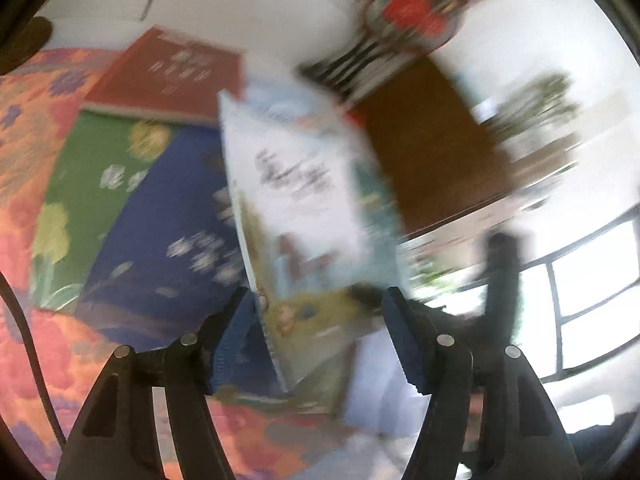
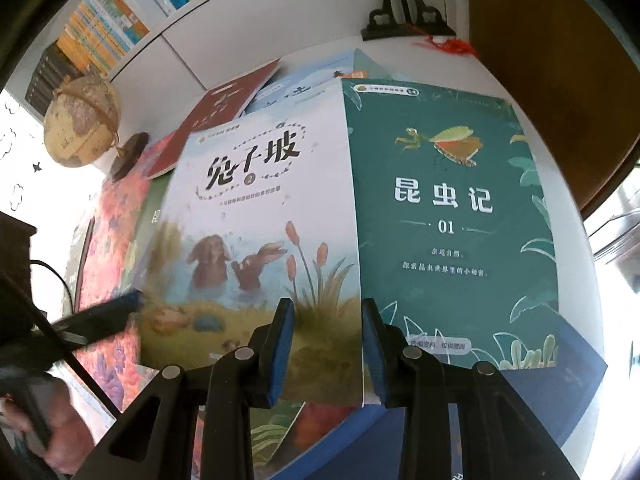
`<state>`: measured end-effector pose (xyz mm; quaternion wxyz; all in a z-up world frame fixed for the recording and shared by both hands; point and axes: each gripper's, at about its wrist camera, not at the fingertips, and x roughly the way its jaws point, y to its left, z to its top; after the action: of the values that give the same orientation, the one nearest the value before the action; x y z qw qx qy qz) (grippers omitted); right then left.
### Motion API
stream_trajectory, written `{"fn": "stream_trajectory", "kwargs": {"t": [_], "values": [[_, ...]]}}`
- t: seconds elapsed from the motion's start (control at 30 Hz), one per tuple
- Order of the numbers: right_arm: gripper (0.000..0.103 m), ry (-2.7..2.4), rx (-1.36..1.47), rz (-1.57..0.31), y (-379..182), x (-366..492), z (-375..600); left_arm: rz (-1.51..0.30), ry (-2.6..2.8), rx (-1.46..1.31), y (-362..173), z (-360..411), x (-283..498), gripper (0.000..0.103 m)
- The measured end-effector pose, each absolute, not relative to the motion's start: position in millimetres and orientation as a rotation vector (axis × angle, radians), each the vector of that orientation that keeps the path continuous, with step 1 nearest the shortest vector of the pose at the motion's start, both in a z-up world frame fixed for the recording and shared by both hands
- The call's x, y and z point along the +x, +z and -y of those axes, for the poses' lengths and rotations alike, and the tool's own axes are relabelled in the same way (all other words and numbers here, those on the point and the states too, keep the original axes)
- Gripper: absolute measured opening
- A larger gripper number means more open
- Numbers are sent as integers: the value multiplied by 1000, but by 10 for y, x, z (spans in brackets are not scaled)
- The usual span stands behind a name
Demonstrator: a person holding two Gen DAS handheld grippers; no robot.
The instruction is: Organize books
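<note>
1. Two upright books: rabbit book [image 2: 248, 216] touching green insect book [image 2: 452, 216], lower edges at right tool [image 2: 326, 344], which gripped their bottom.
2. Left tool [image 1: 320, 336] released, pads apart around rabbit book [image 1: 304, 208].
3. White table [image 2: 576, 272] was bare on the right.

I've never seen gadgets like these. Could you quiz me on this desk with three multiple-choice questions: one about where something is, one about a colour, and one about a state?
1. In the right wrist view, where does the globe stand?
A. left of the rabbit book
B. on top of it
C. under the table

2. What colour is the cover of the book numbered 01?
A. yellow
B. dark green
C. black

3. The rabbit book is:
A. open at a page
B. closed, front cover showing
C. torn in two

Answers:
1 A, the globe stands at the left, beyond that book's edge.
2 B, the white title sits on green.
3 B, its whole front cover faces the camera.
</note>
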<state>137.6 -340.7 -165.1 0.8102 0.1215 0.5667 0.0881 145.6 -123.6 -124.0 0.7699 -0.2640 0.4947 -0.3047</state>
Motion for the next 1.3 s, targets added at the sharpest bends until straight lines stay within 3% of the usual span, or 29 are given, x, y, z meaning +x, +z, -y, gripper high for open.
{"fn": "stream_trajectory", "kwargs": {"t": [0.17,0.2,0.23,0.3,0.37,0.53,0.6,0.67,0.7,0.93,0.97,1.03,1.07,1.17,1.3], "values": [[34,199,366,-1209,-1679,1382,3520,-1082,-659,-572,-1301,1399,1504,60],[34,200,379,-1209,-1683,1376,3533,-1110,-624,-535,-1391,1451,1529,55],[34,202,390,-1210,-1683,1373,3545,-1143,-594,-502,-1486,1506,1554,42],[34,208,418,-1214,-1675,1358,3560,-1207,-543,-453,-1669,1602,1592,36],[34,209,432,-1219,-1663,1349,3565,-1217,-530,-447,-1729,1632,1605,22],[37,213,457,-1250,-1666,1343,3576,-1202,-693,-724,-1686,1533,1651,21],[51,239,535,-1249,-1675,1327,3650,-1192,-768,-860,-1630,1525,1684,21],[73,254,632,-1237,-1682,1309,3763,-1172,-816,-930,-1574,1536,1691,22],[76,271,694,-1227,-1699,1303,3832,-1165,-831,-949,-1546,1541,1696,22],[77,408,1065,-1176,-1945,1289,4076,-1207,-856,-1140,-1789,1553,1771,22],[75,416,1095,-1158,-1963,1271,4096,-1212,-850,-1137,-1794,1535,1735,22],[55,429,1089,-1145,-1944,1250,4113,-1239,-819,-1065,-1794,1556,1724,22],[37,439,1064,-1151,-1922,1259,4092,-1258,-800,-1020,-1780,1561,1737,22],[28,395,843,-1181,-1769,1331,3941,-1327,-721,-836,-1749,1583,1655,24],[27,298,354,-1151,-1522,1295,3651,-1356,-578,-523,-1643,1796,1540,24]]}}
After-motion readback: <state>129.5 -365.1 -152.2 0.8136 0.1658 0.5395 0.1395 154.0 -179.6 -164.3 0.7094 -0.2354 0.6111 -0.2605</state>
